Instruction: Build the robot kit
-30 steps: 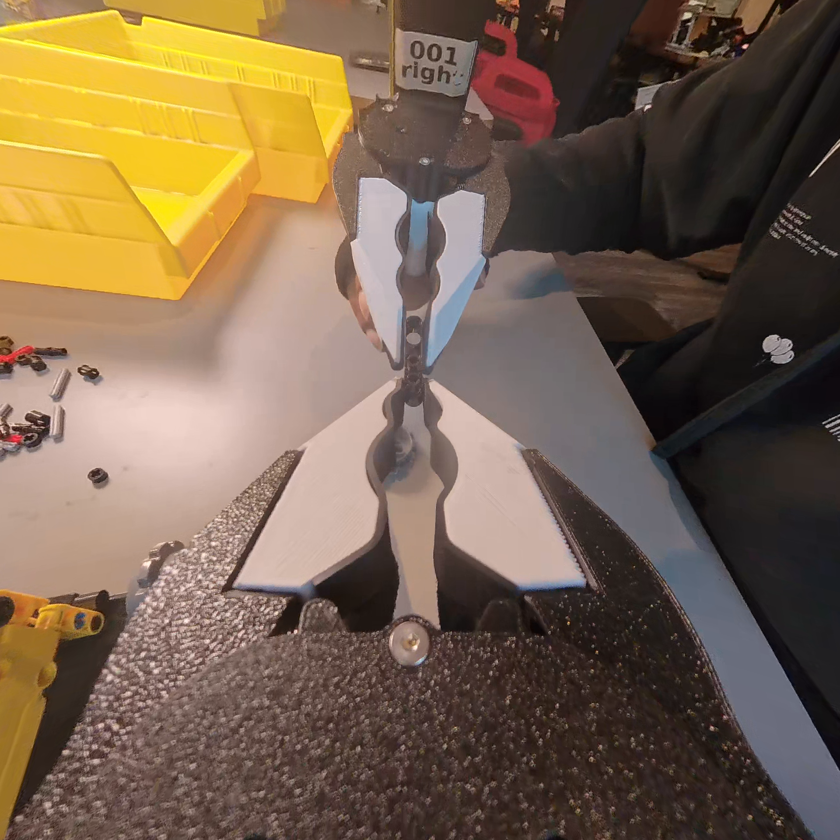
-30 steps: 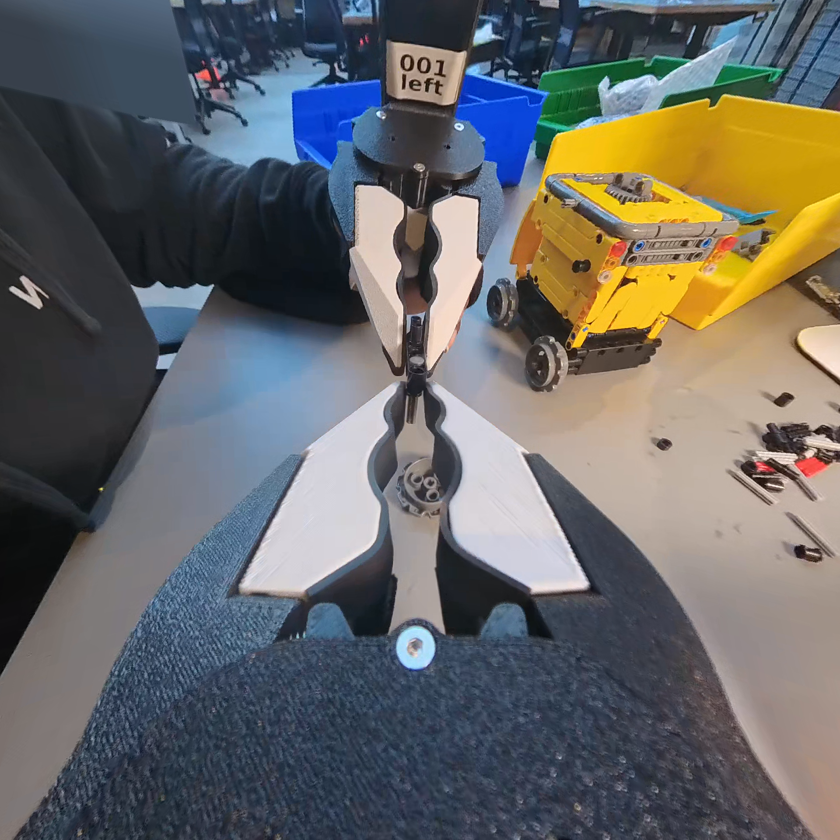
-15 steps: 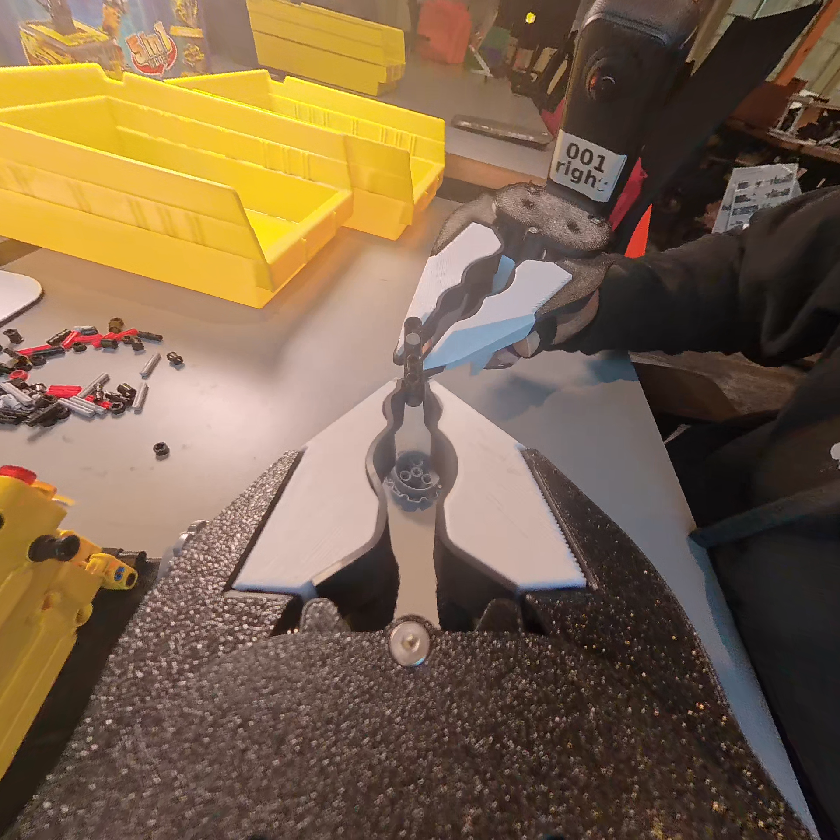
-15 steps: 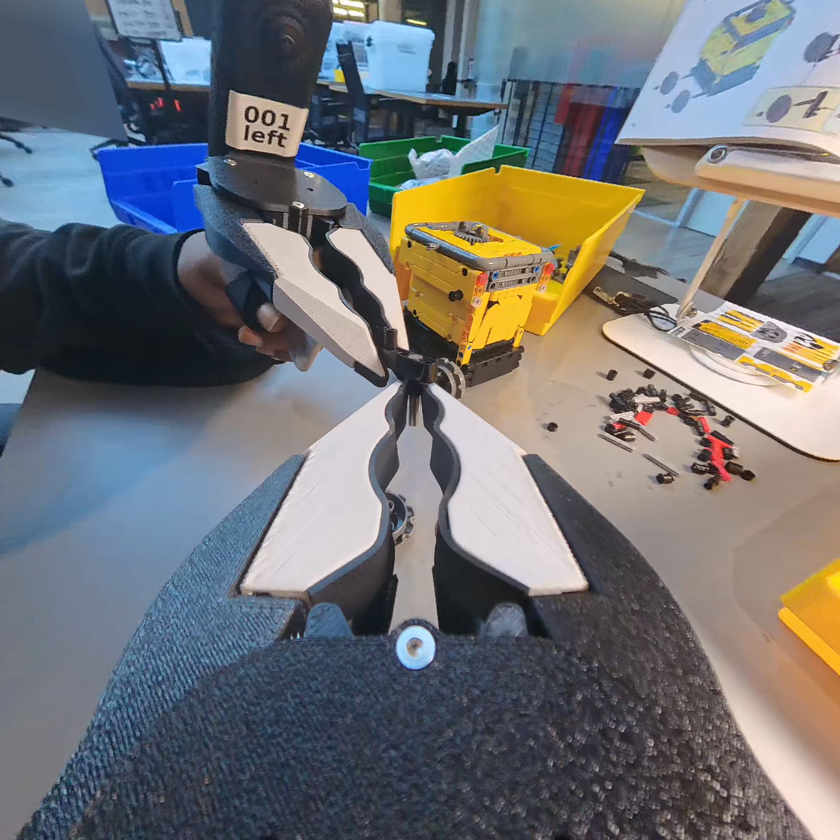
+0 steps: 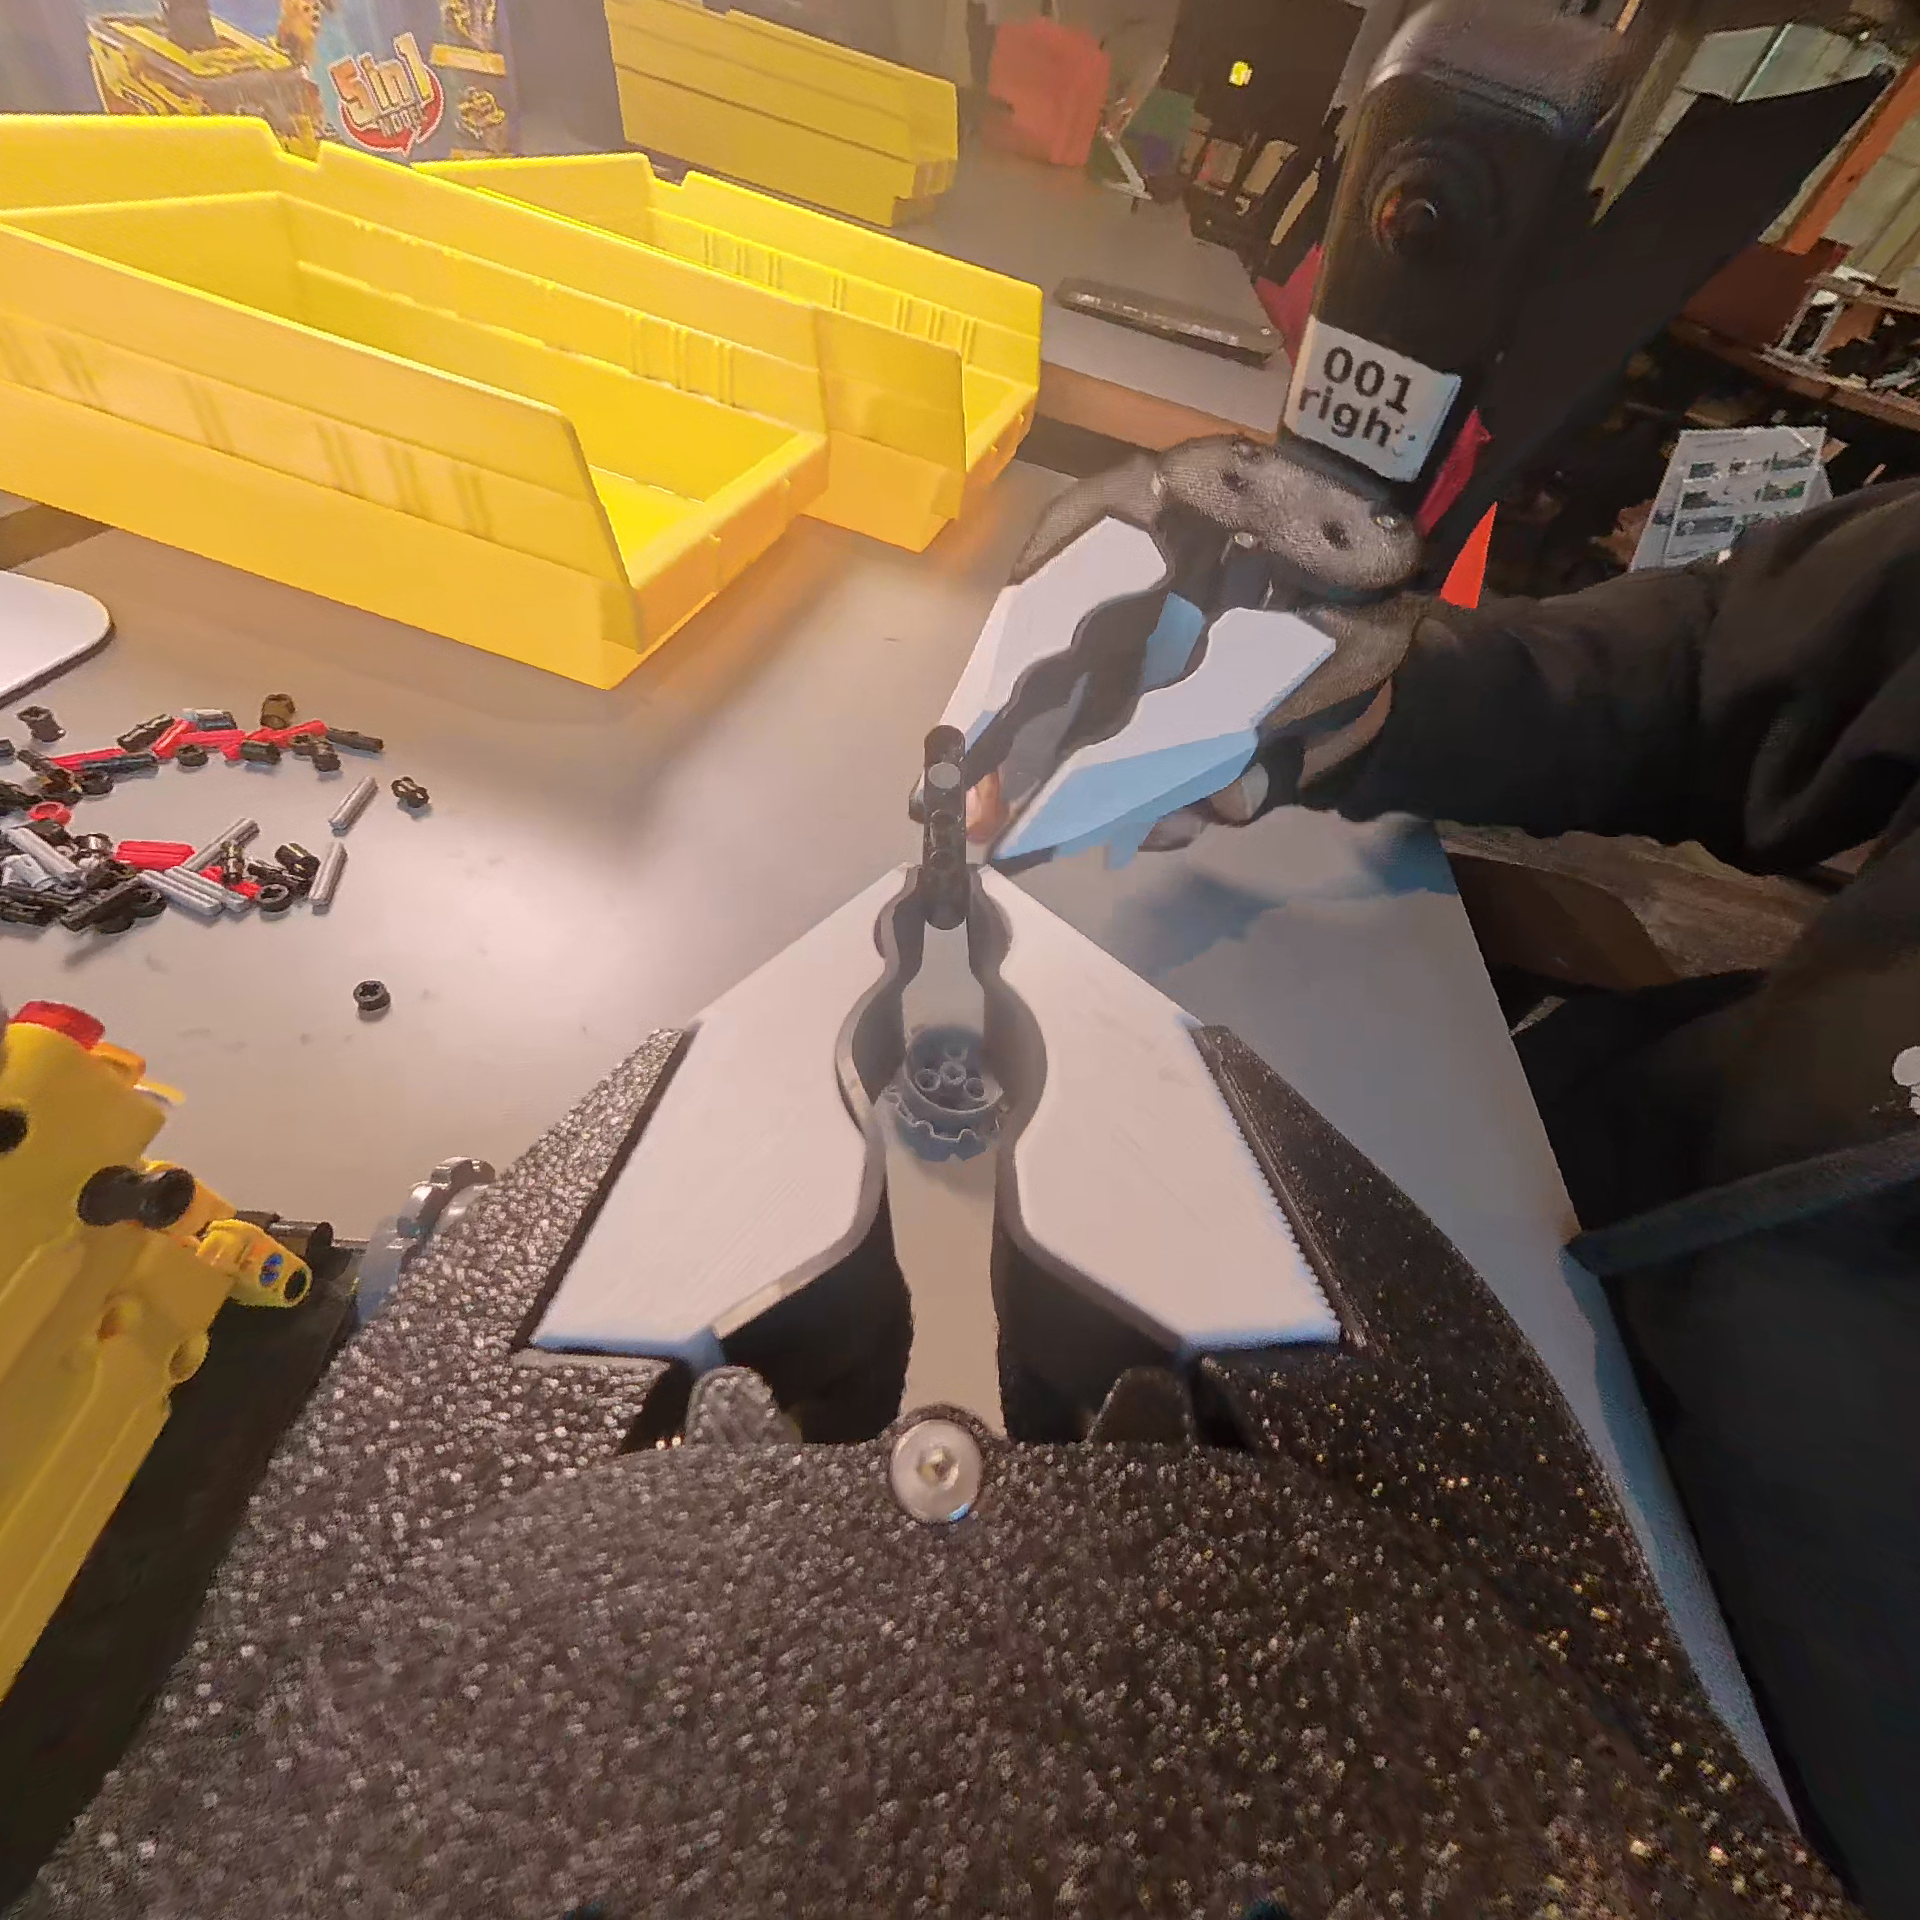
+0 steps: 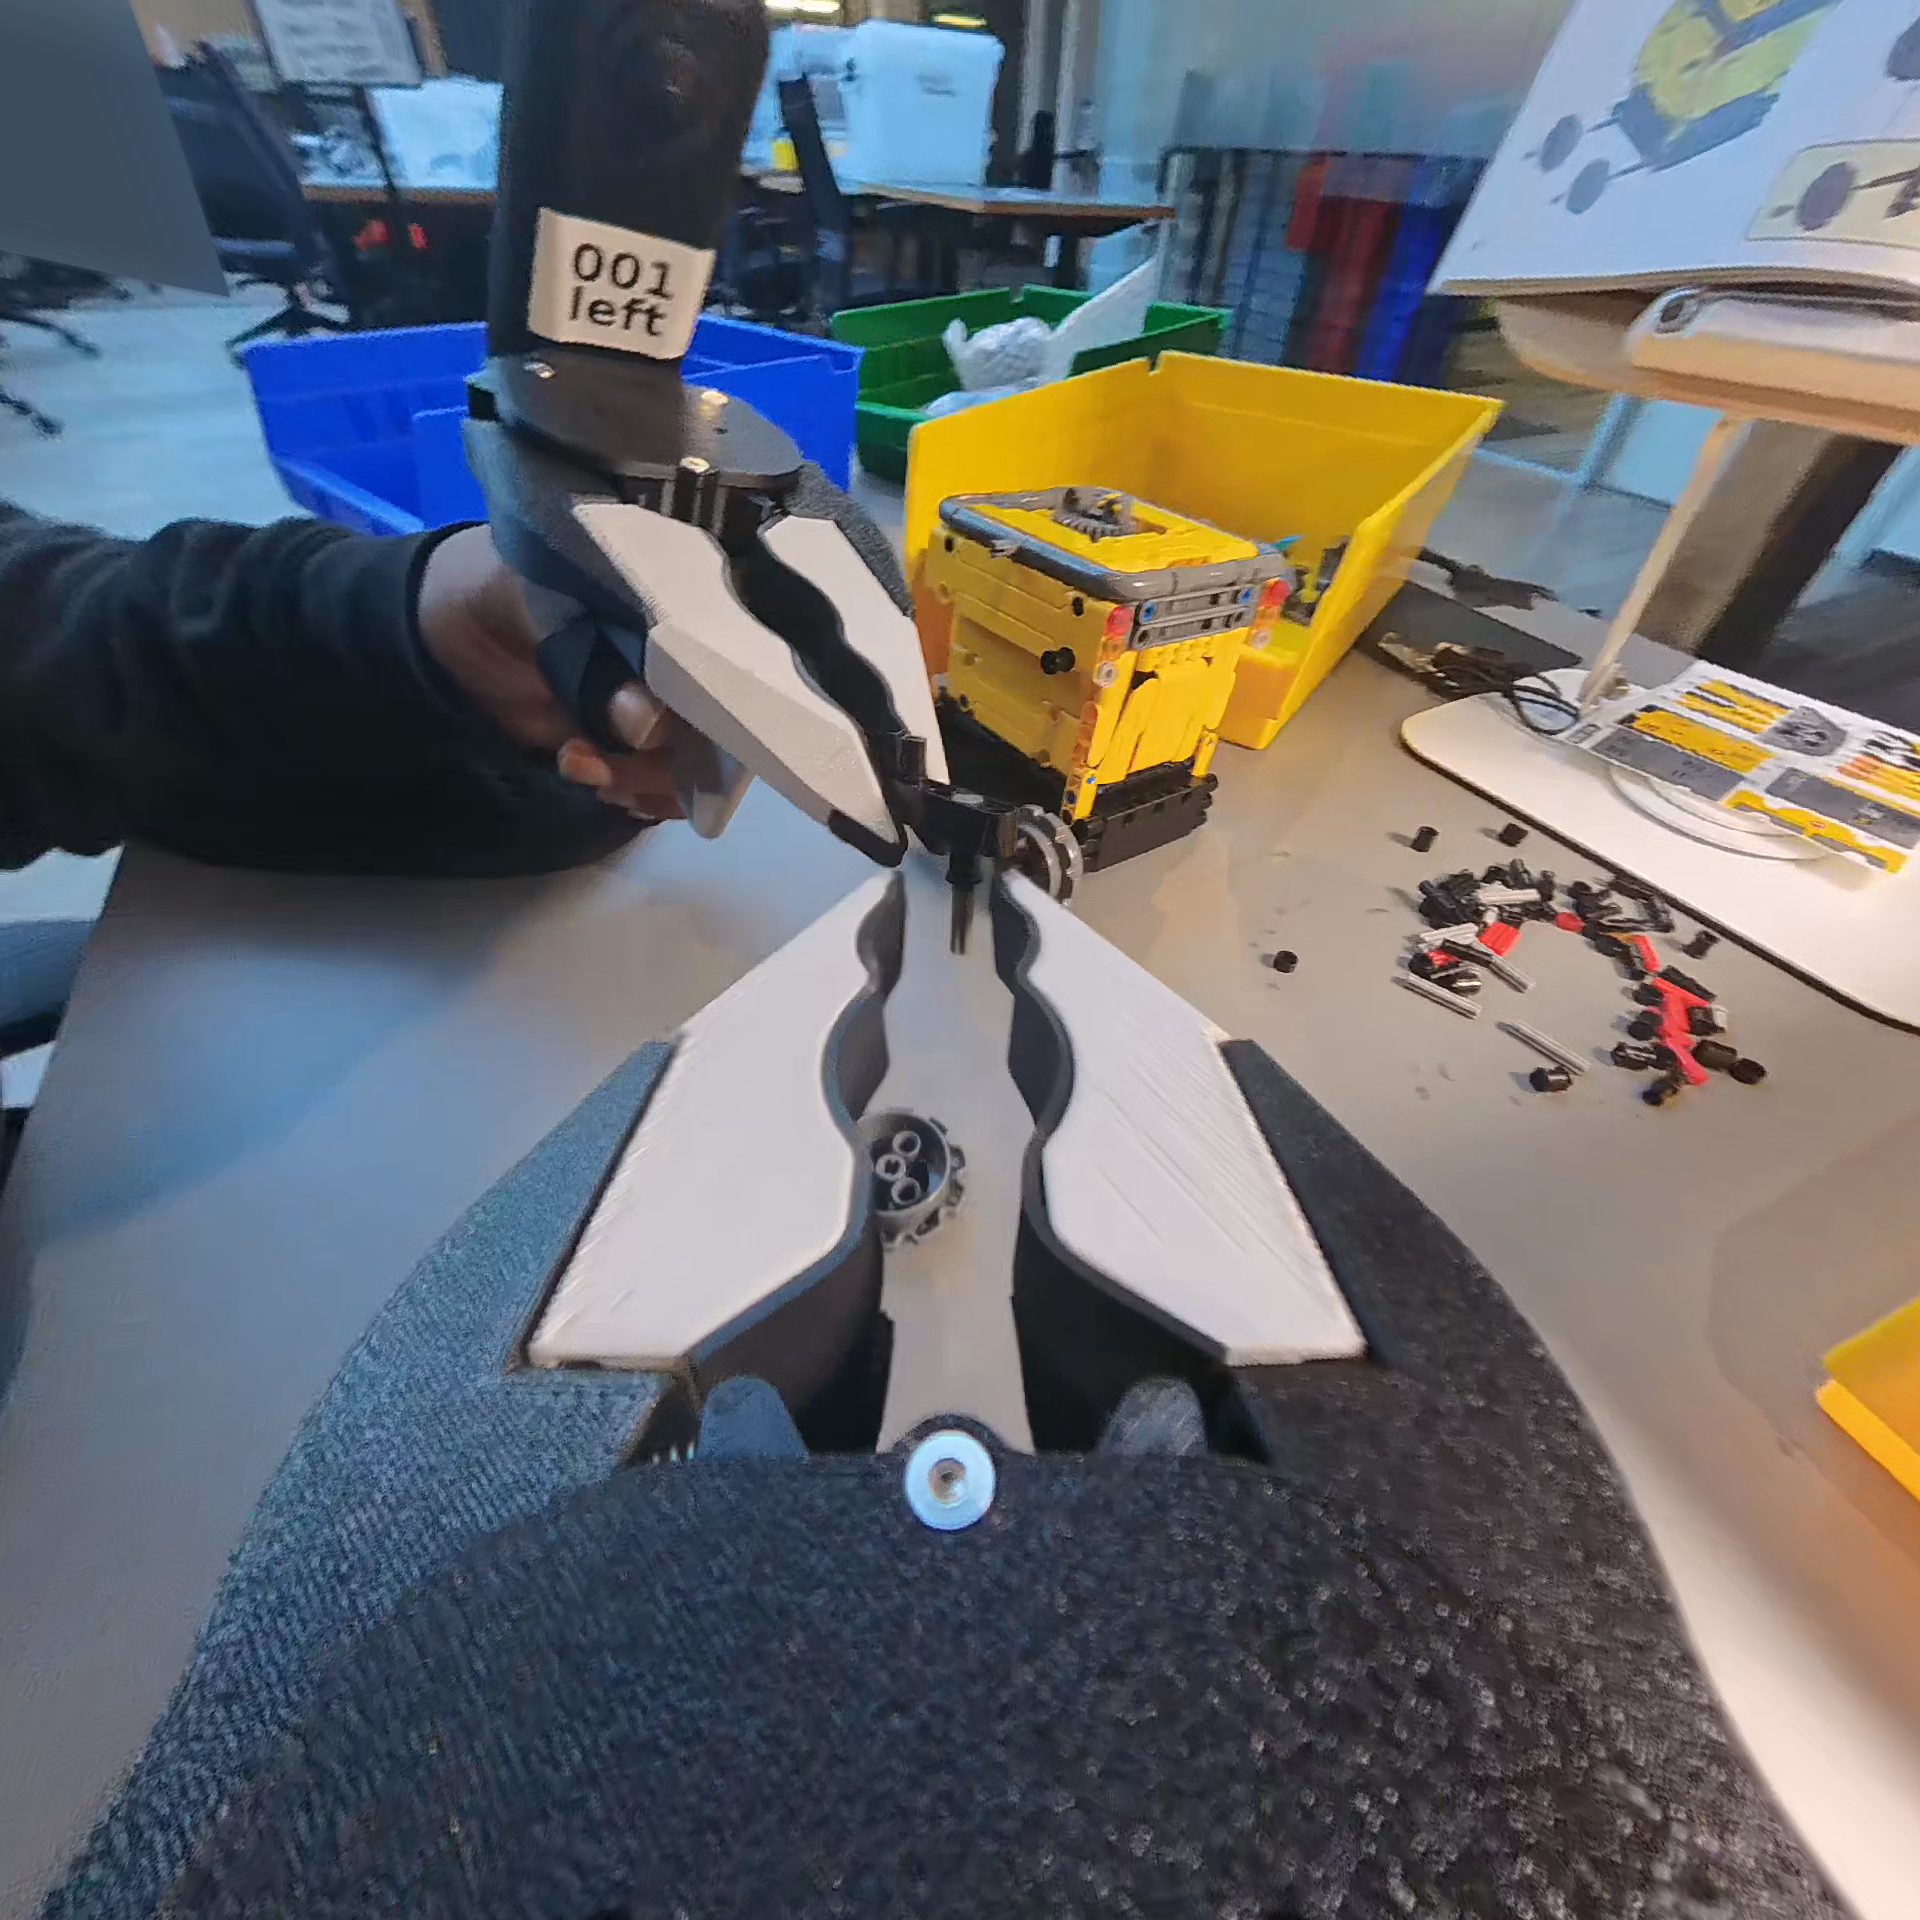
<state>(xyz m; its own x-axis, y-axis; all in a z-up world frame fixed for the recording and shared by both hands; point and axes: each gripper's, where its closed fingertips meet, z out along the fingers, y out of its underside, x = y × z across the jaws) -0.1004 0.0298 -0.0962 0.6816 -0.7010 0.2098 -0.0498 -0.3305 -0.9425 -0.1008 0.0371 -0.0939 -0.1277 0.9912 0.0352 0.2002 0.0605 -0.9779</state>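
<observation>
My left tongs [image 5: 943,894] are pinching a slim black plastic beam [image 5: 941,831] upright over the grey counter [image 5: 623,883]. My right tongs [image 5: 977,821] are hovering just beside it, slightly parted. A grey toothed gear [image 5: 943,1091] is lying below.

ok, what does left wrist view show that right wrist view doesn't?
Left wrist only: printed box, long yellow bins in full. Right wrist only: blue bin, green bin, open booklet on a stand, sticker sheet. Both: left gripper shut on the black beam, right gripper beside it, grey gear on the table, loose parts pile, yellow brick model.
</observation>
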